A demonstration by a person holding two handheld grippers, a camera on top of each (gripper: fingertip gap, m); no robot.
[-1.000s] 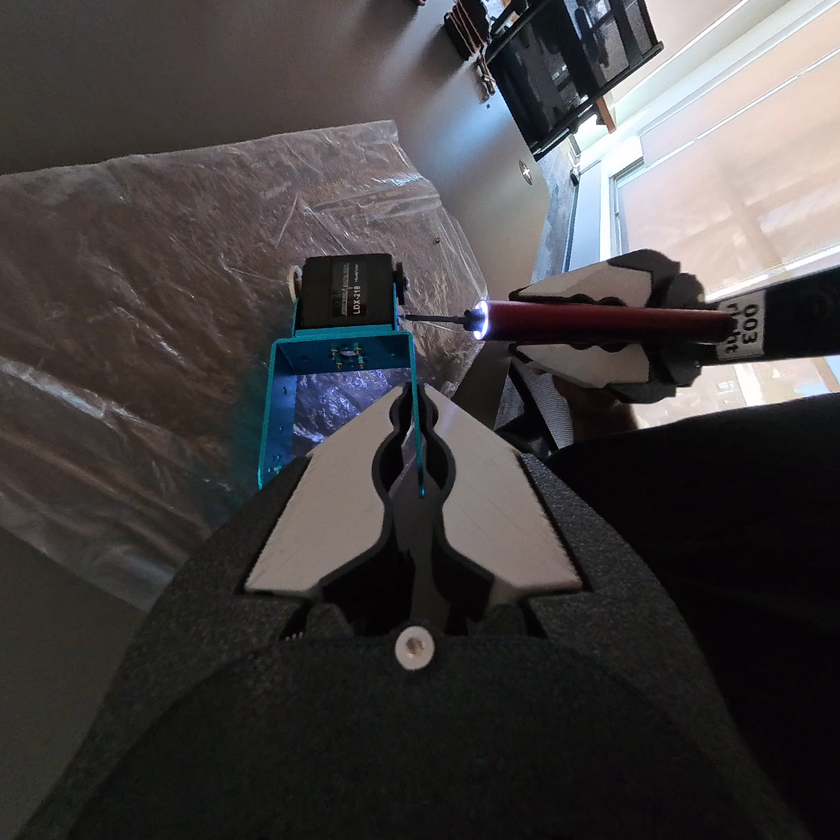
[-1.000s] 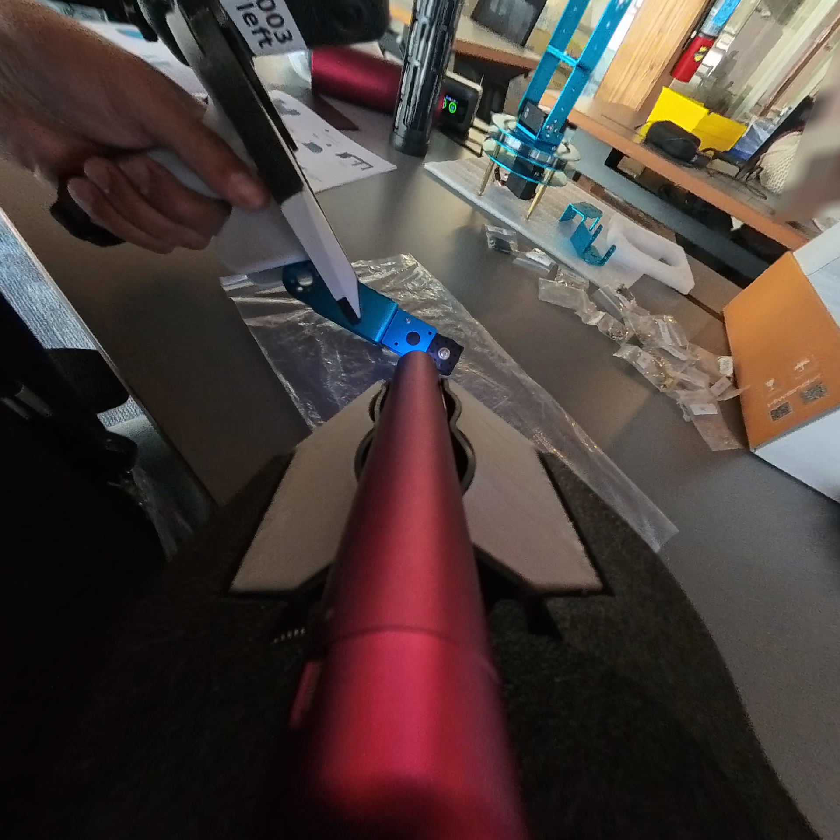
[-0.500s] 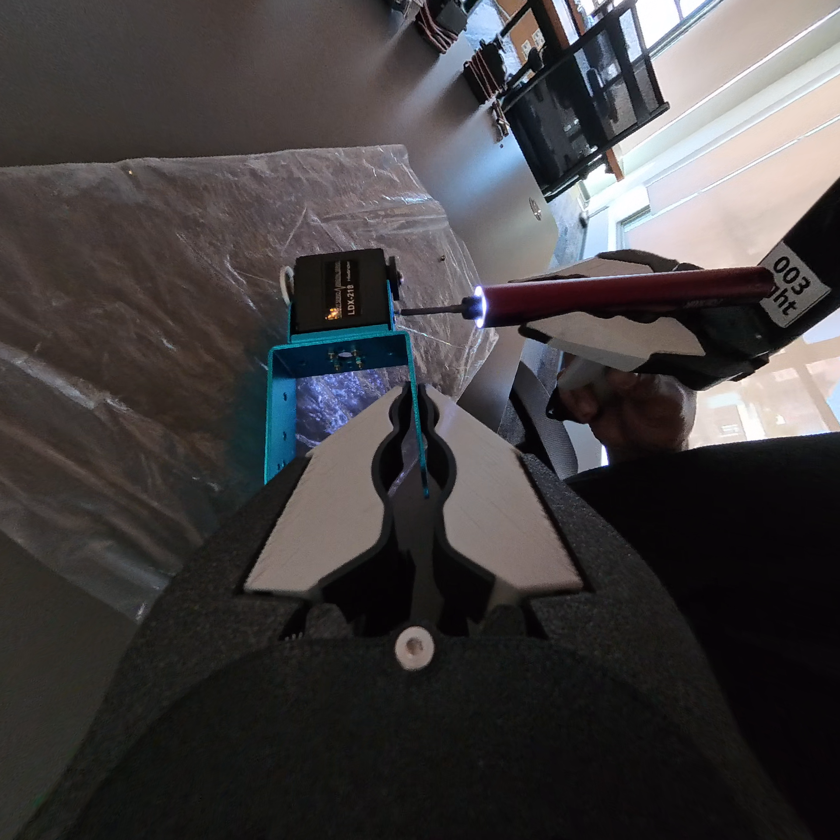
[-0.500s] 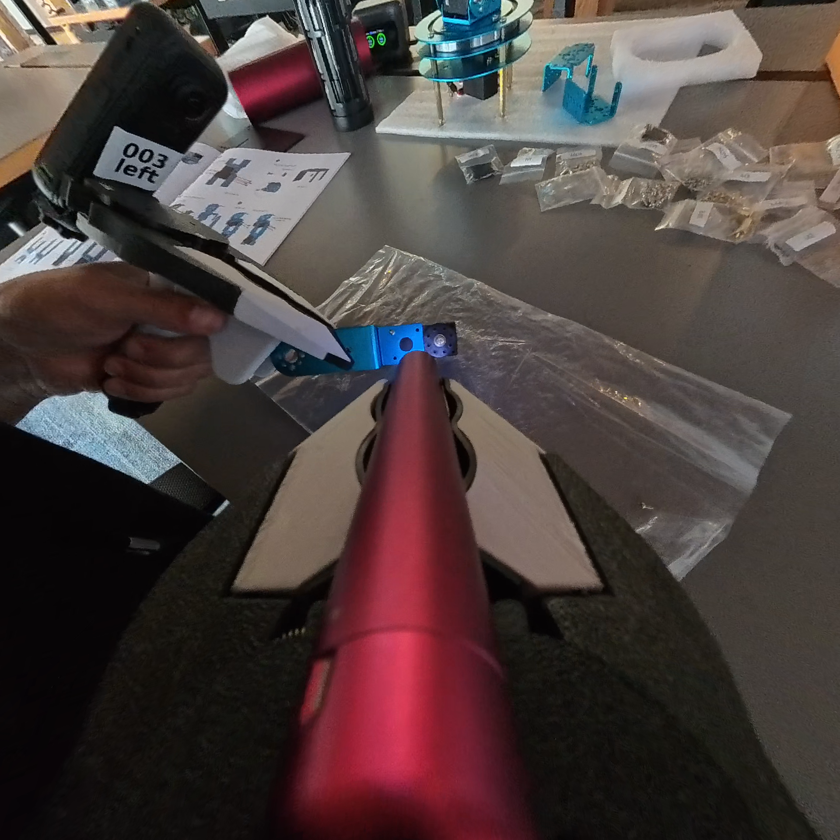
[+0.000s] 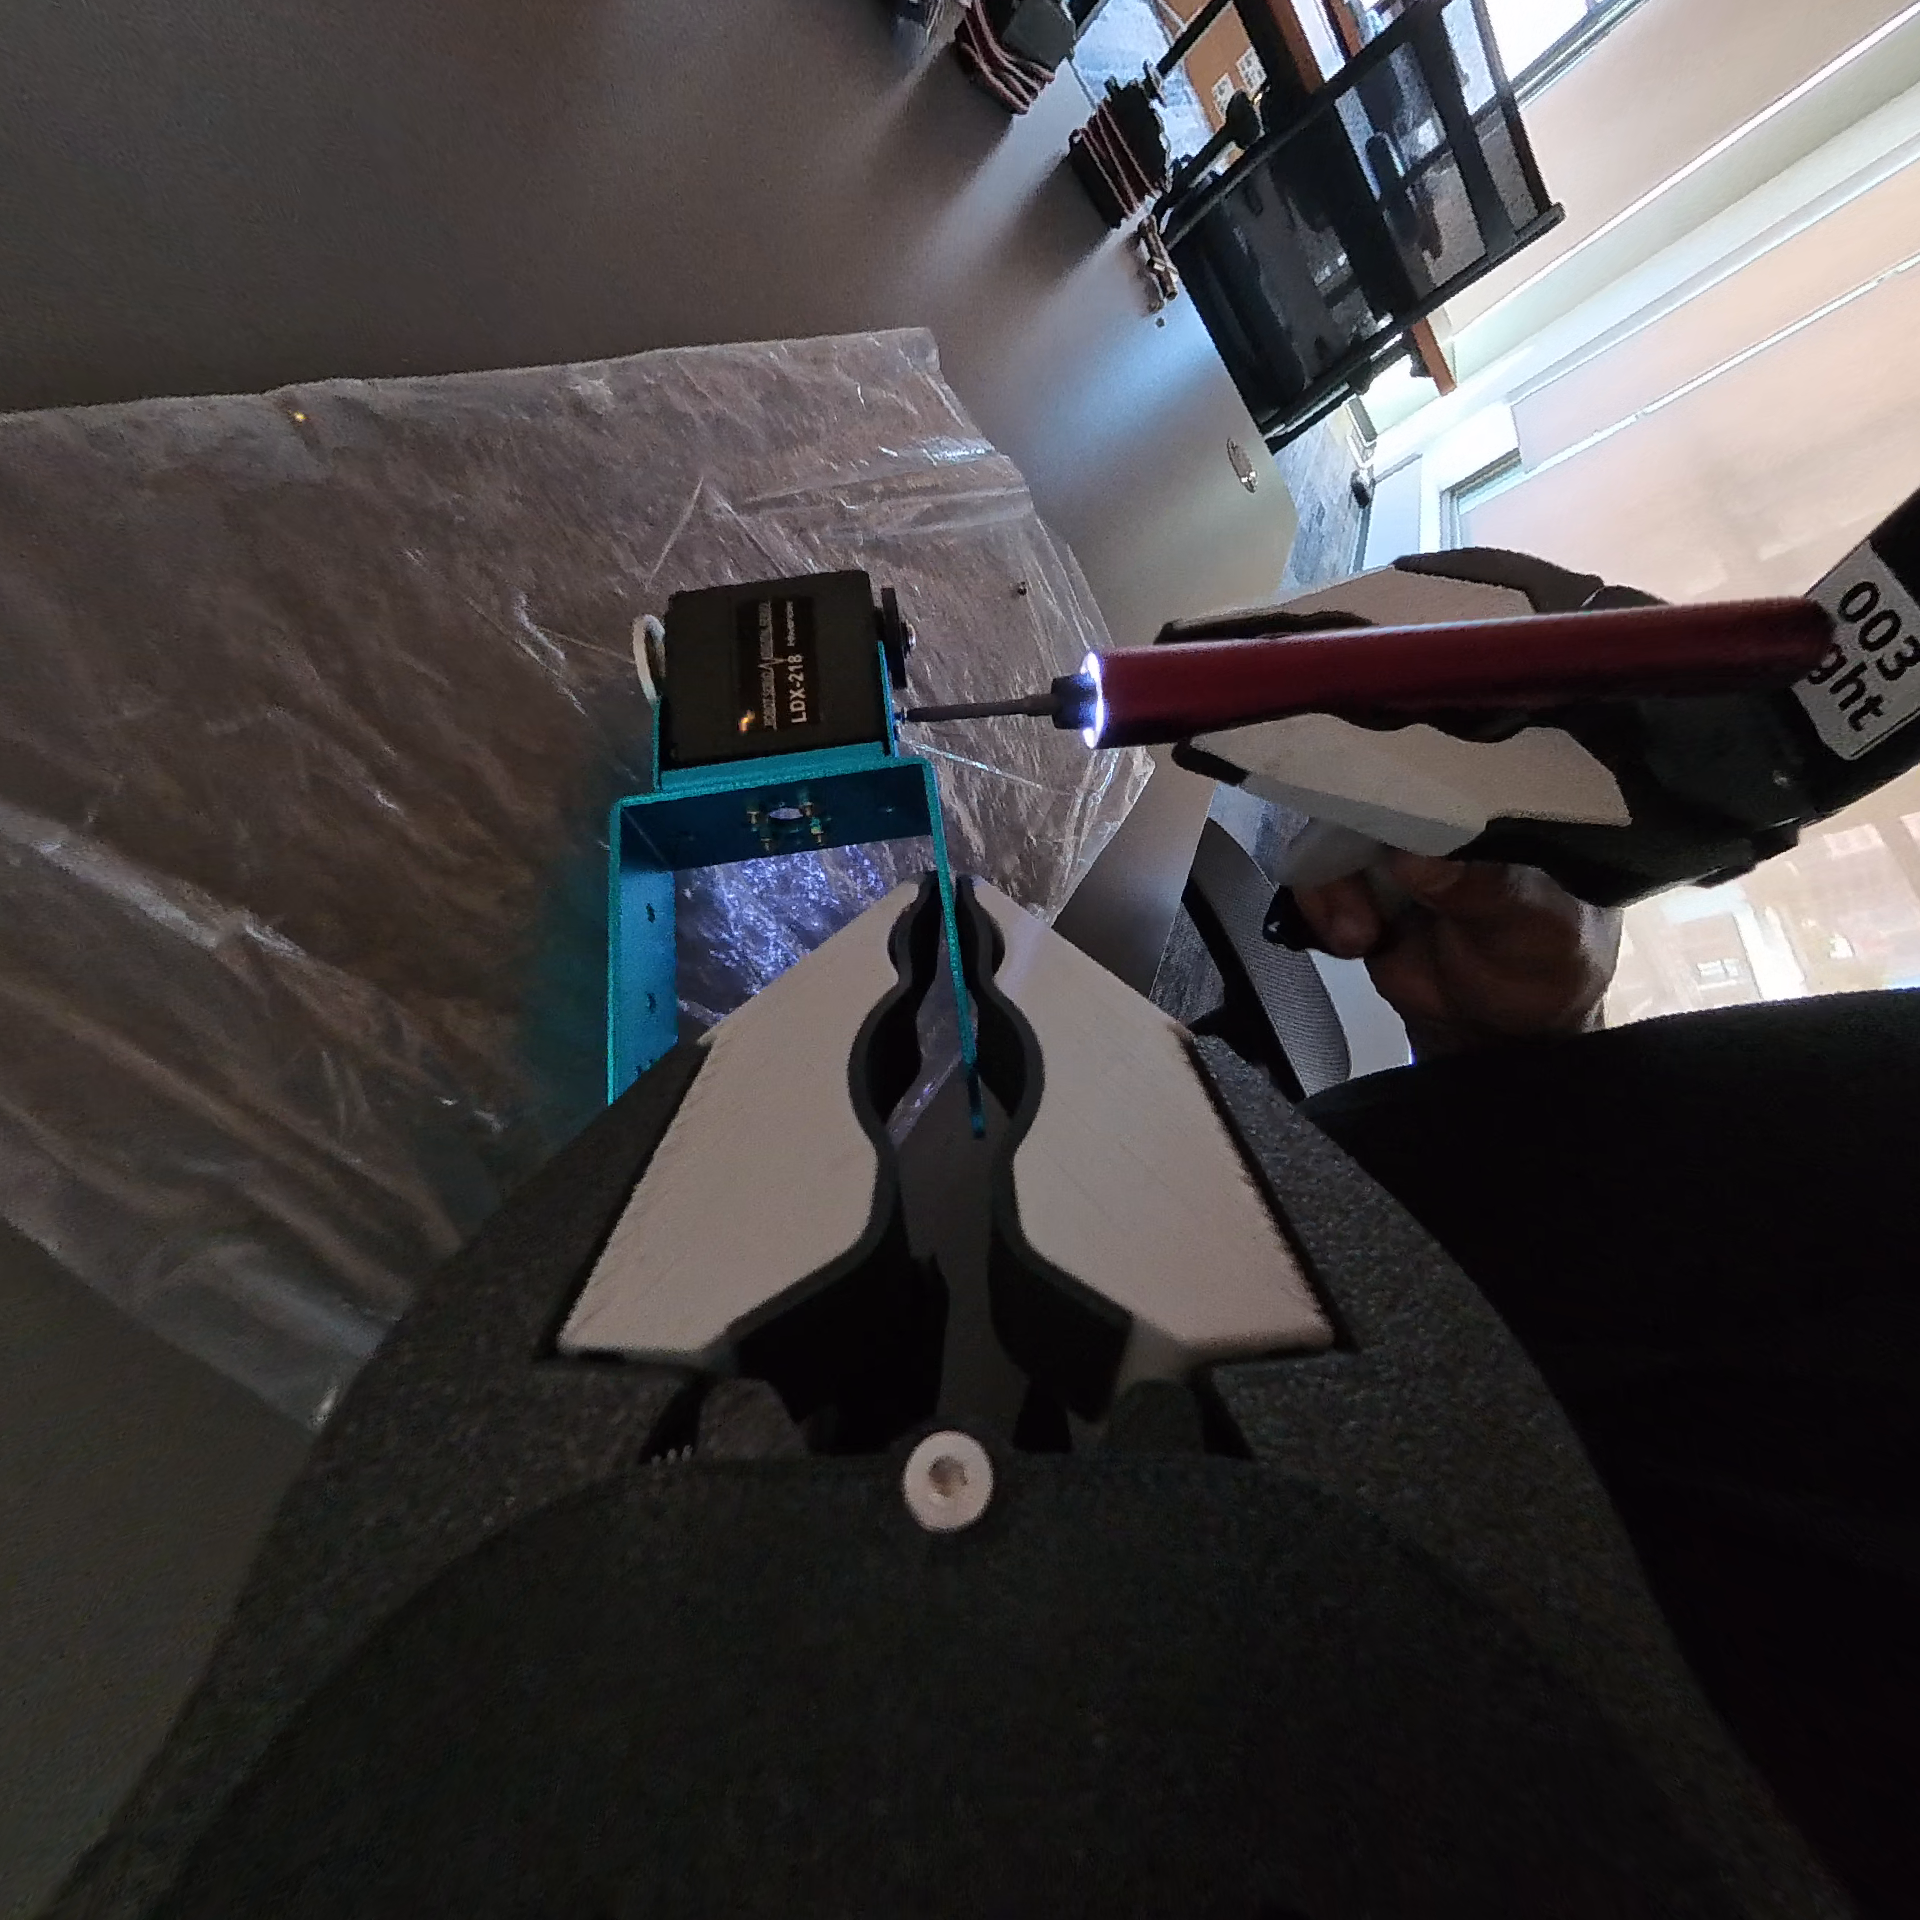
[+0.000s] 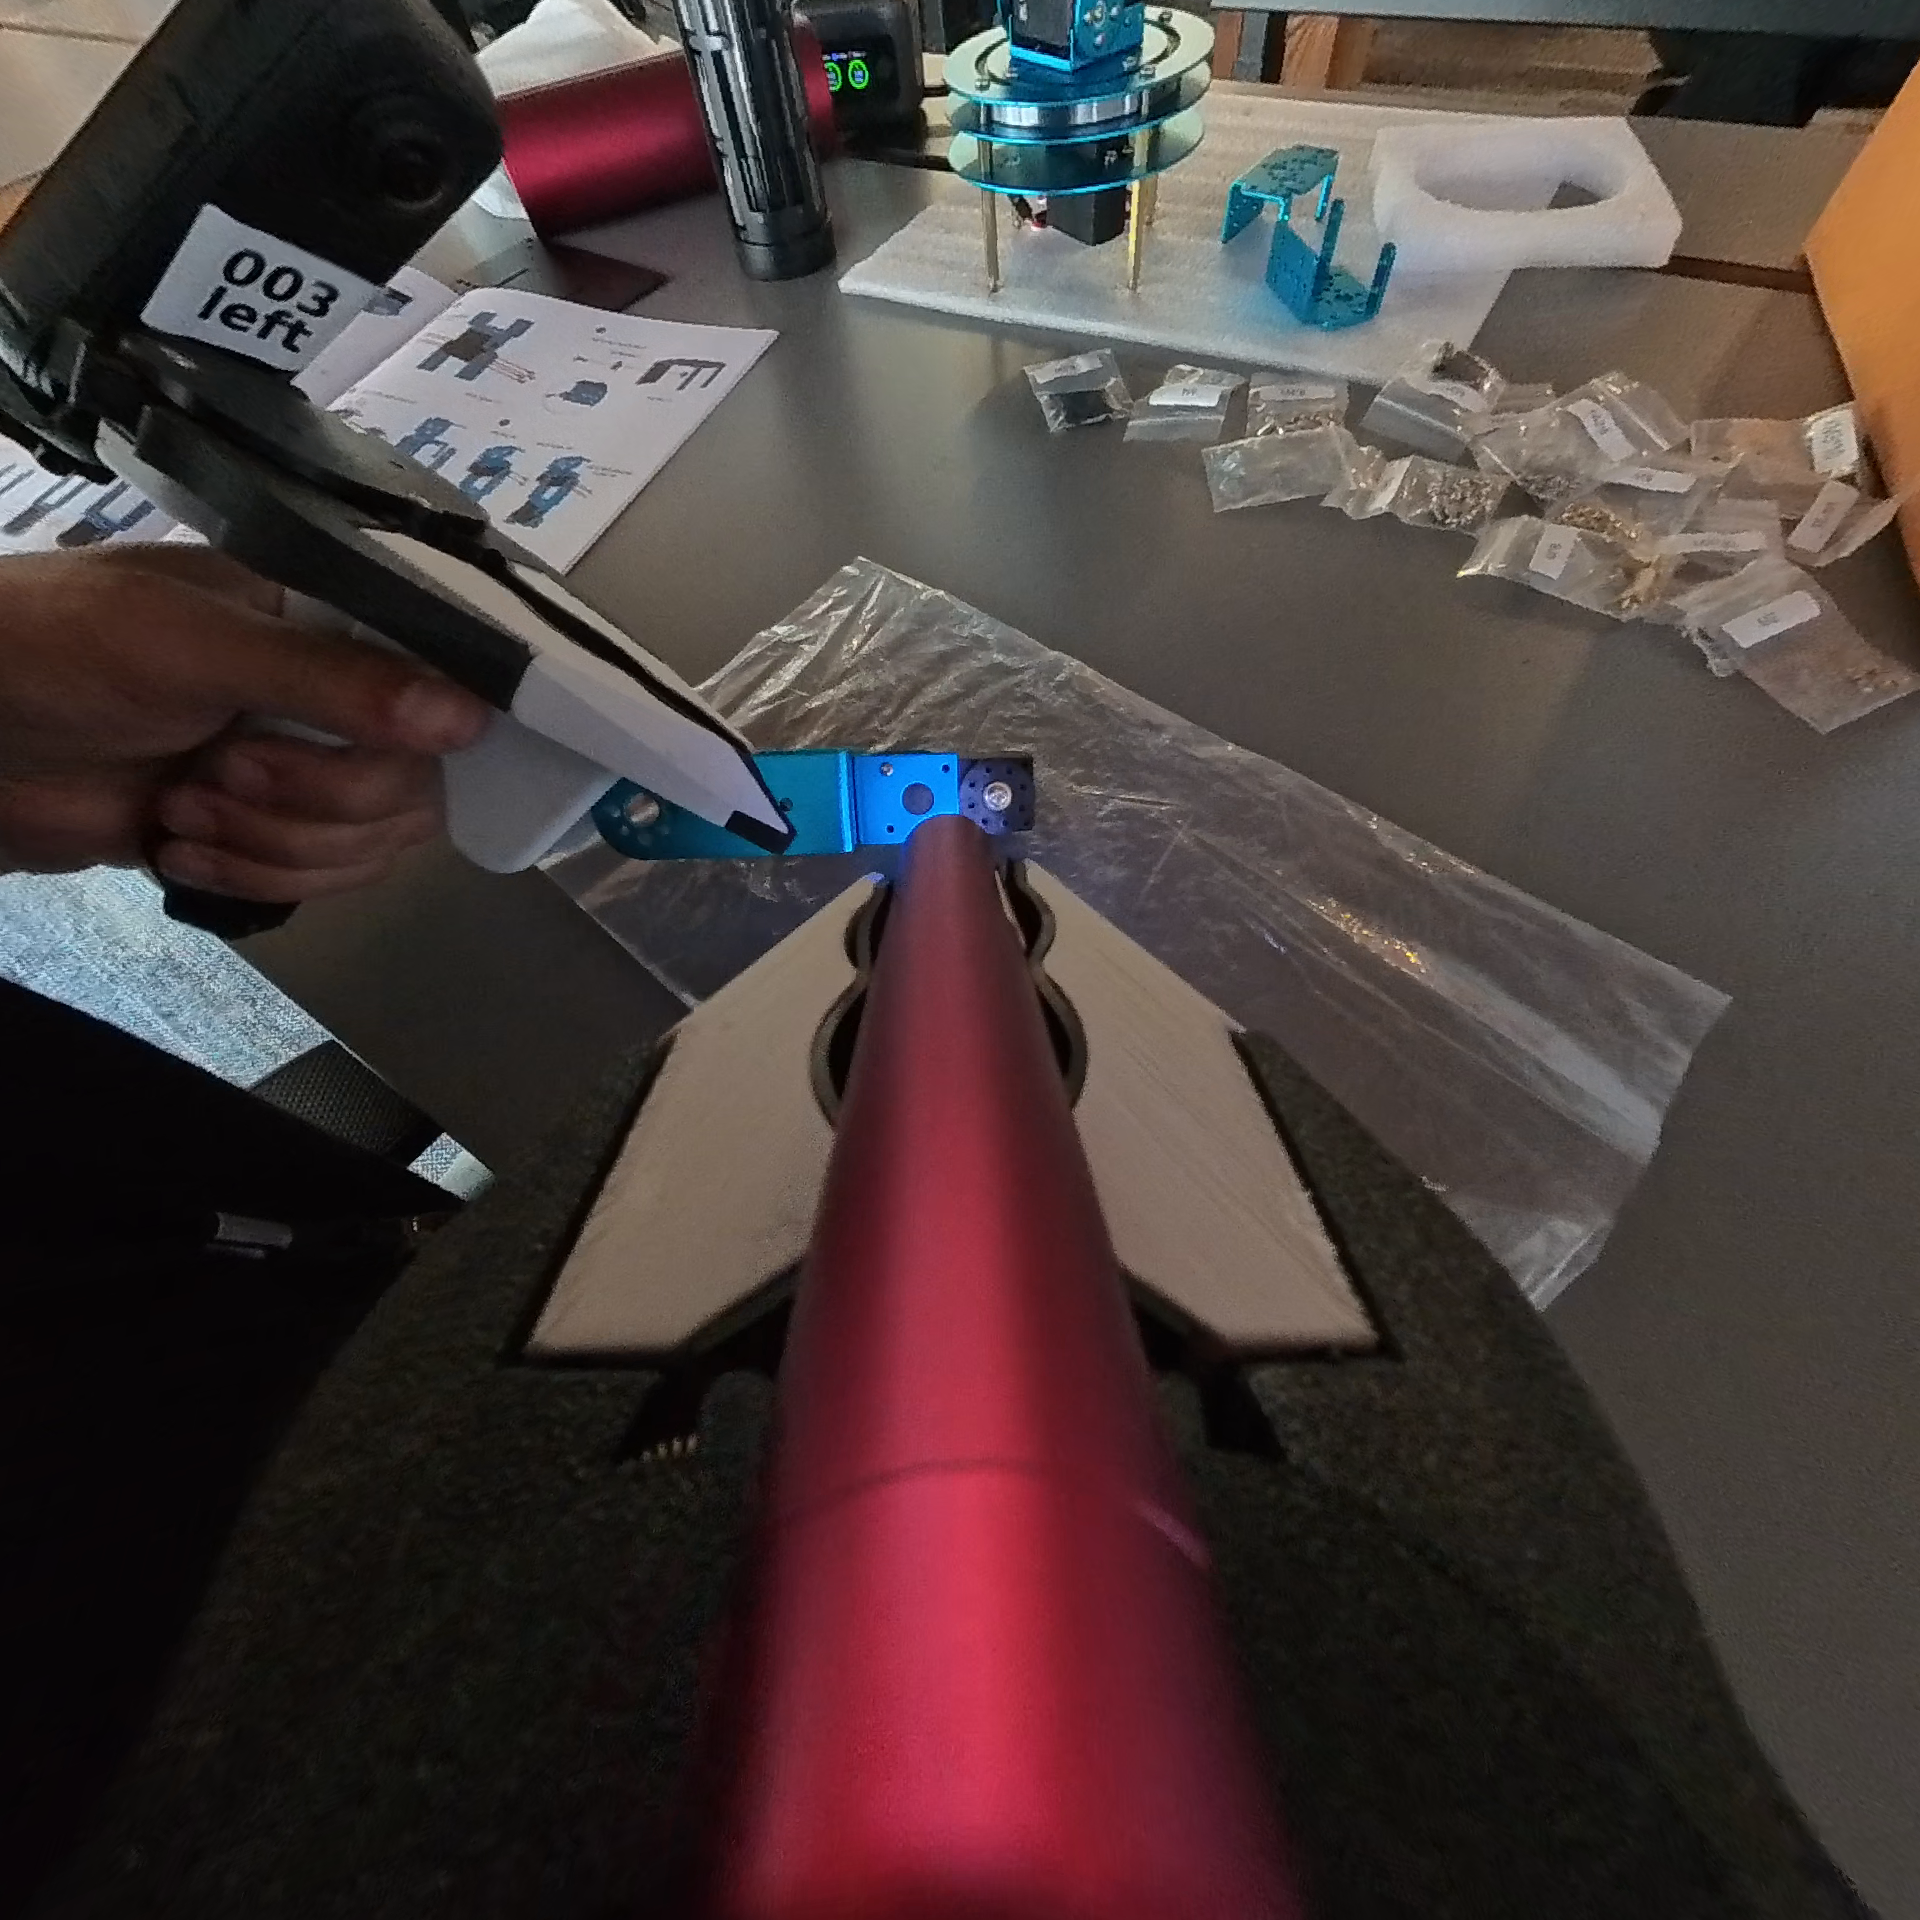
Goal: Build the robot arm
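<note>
Claws first: the left claw (image 5: 940, 914) is clamped on one flange of a blue U-shaped metal bracket (image 5: 774, 821) carrying a black box-shaped servo (image 5: 774, 665), held above a clear plastic bag (image 6: 1195, 831) on the grey counter (image 6: 1039, 520). The right claw (image 6: 940, 904) is closed around a red cylindrical powered screwdriver (image 6: 935, 1247), whose bit meets the servo's side; the driver is judged best kept square to it.

Grey table (image 6: 1299, 582), bright blinded windows (image 5: 1714, 343)

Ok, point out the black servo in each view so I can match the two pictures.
Left wrist view: the black servo sits centre, above the blue bracket, with the screwdriver bit reaching its right side.
Right wrist view: only the servo's round end shows at centre, just beyond the screwdriver's tip.
Shared landmark: the clear plastic bag under the bracket.
</note>
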